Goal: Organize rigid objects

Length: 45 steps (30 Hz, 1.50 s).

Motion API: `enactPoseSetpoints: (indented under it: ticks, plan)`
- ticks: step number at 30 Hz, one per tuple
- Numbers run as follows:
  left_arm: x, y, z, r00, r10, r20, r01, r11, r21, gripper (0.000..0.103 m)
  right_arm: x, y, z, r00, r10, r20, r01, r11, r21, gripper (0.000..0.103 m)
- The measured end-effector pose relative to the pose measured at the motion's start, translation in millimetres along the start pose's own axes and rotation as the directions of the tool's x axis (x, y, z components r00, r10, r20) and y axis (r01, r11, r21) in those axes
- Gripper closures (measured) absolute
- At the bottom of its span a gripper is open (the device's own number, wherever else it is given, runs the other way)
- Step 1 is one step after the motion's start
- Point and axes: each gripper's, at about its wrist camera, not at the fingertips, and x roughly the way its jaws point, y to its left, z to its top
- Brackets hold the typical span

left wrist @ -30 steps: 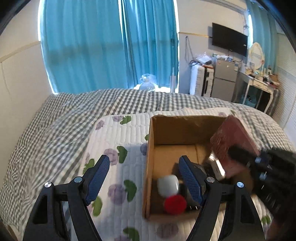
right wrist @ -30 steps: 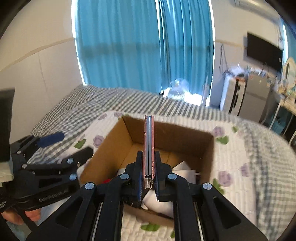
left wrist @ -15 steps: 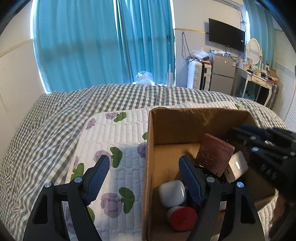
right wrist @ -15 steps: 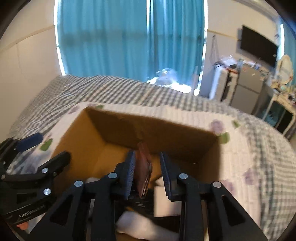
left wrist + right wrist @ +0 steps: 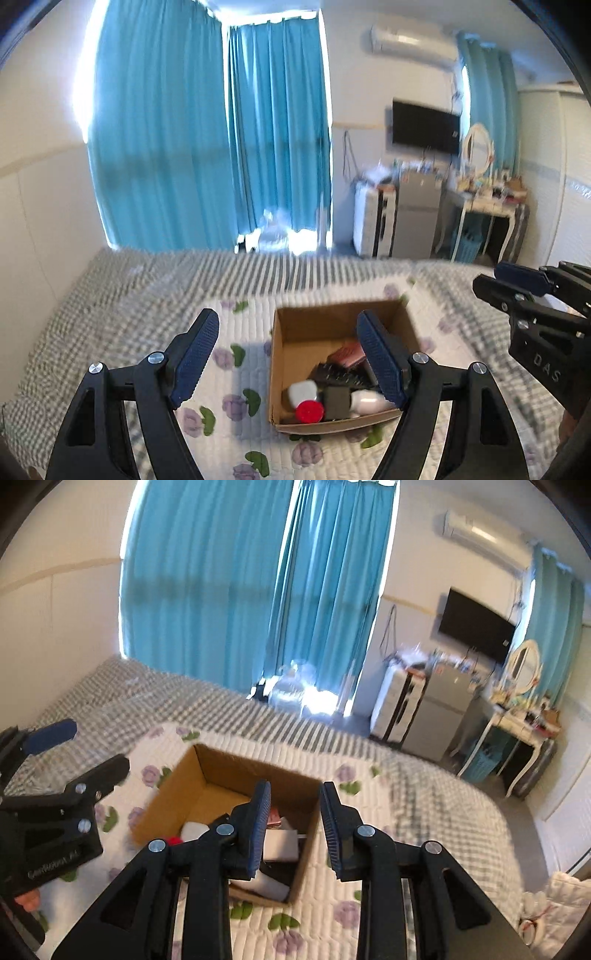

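An open cardboard box (image 5: 291,343) sits on a floral quilt on the bed; it also shows in the right wrist view (image 5: 173,794). Inside lie a reddish-brown flat case (image 5: 345,354), a white box (image 5: 302,390), a red-capped item (image 5: 309,410), a dark block (image 5: 336,400) and a white bottle (image 5: 367,400). My left gripper (image 5: 286,360) is open and empty, raised above the box. My right gripper (image 5: 293,825) is open and empty, above the box's right side. The case shows between its fingers (image 5: 274,816).
The floral quilt (image 5: 236,402) lies over a checked bedspread (image 5: 110,295). Blue curtains (image 5: 207,147), a small fridge (image 5: 413,218), a wall TV (image 5: 424,127) and a dressing table (image 5: 487,206) stand beyond the bed. A white bundle (image 5: 554,912) lies at the bed's right edge.
My right gripper opened and let the reddish-brown case go into the box. Both grippers then rose and pulled back from the box.
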Motion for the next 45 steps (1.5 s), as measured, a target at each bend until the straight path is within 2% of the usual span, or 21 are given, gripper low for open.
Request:
enactPoseSetpoints:
  ticks: [3,5,7,10,11,13,15,19,23,28,30,32,37,41,45]
  plan:
    - [-35.2,1.5,8.3,0.998,-0.004,0.064,0.003,1.000,0.012,0.023,-51.1,-1.0,7.0,0.998,-0.032,0.058,0.032,0.999,-0.006,0.074]
    - [-54.2,1.4,9.7,0.995,-0.003,0.100,0.001,1.000,0.017,0.017,-79.3,-0.3,10.0,0.993,-0.053,0.101,0.053,0.999,-0.004,0.066]
    - [-70.9,3.4,7.3,0.990,-0.004,0.140,0.002,1.000,0.019,0.016,-100.6,0.5,11.5,0.987,-0.073,0.144,0.074,0.997,0.000,0.042]
    - [-81.5,3.1,-2.1,0.986,0.002,0.165,-0.008,0.999,0.039,0.013,-129.7,1.7,9.9,0.974,-0.100,0.202,0.098,0.995,0.018,0.024]
    - [-82.6,2.8,-5.0,0.986,0.007,0.169,-0.014,0.999,0.041,0.013,-135.4,1.7,8.0,0.970,-0.111,0.214,0.108,0.994,0.026,0.020]
    - [-82.7,3.6,-13.4,0.982,0.019,0.186,-0.028,0.999,0.044,0.012,-139.9,0.7,3.6,0.965,-0.130,0.226,0.122,0.991,0.049,0.007]
    - [-80.0,5.4,-21.9,0.979,0.031,0.202,-0.039,0.999,0.038,0.009,-139.1,-2.5,-5.9,0.962,-0.143,0.234,0.124,0.988,0.095,0.002]
    - [-65.1,5.8,-40.9,0.971,0.063,0.229,-0.074,0.996,0.040,0.008,-123.2,-7.7,-31.3,0.964,-0.091,0.249,0.051,0.985,0.162,0.000]
    - [-43.0,2.1,-61.2,0.974,0.049,0.222,-0.064,0.996,0.061,0.008,-93.0,-8.2,-55.9,0.957,-0.091,0.275,0.039,0.981,0.188,0.000]
    - [-11.7,0.6,-98.4,0.984,0.030,0.178,-0.040,0.998,0.048,0.008,-48.3,-7.7,-92.7,0.963,-0.085,0.257,0.017,0.967,0.254,0.000]
    - [-2.7,1.1,-112.5,0.988,0.022,0.155,-0.029,0.998,0.048,0.008,-33.2,-2.2,-107.5,0.963,-0.107,0.246,0.048,0.971,0.233,0.000]
    - [3.9,1.4,-125.3,0.988,0.044,0.146,-0.051,0.998,0.044,0.008,-21.9,3.7,-119.8,0.961,-0.137,0.241,0.089,0.976,0.199,0.000]
    - [15.6,1.9,-139.3,0.996,0.030,0.083,-0.032,0.999,0.020,0.008,-1.3,7.3,-136.4,0.974,-0.115,0.195,0.083,0.982,0.168,0.000]
    - [9.8,-1.4,-143.6,0.990,0.057,0.129,-0.062,0.997,0.036,0.008,4.8,9.4,-143.2,0.978,-0.096,0.183,0.062,0.981,0.183,0.000]
    - [10.1,0.9,-144.3,0.990,0.048,0.130,-0.051,0.999,0.020,0.008,2.5,14.1,-144.8,0.977,-0.103,0.185,0.072,0.983,0.167,0.000]
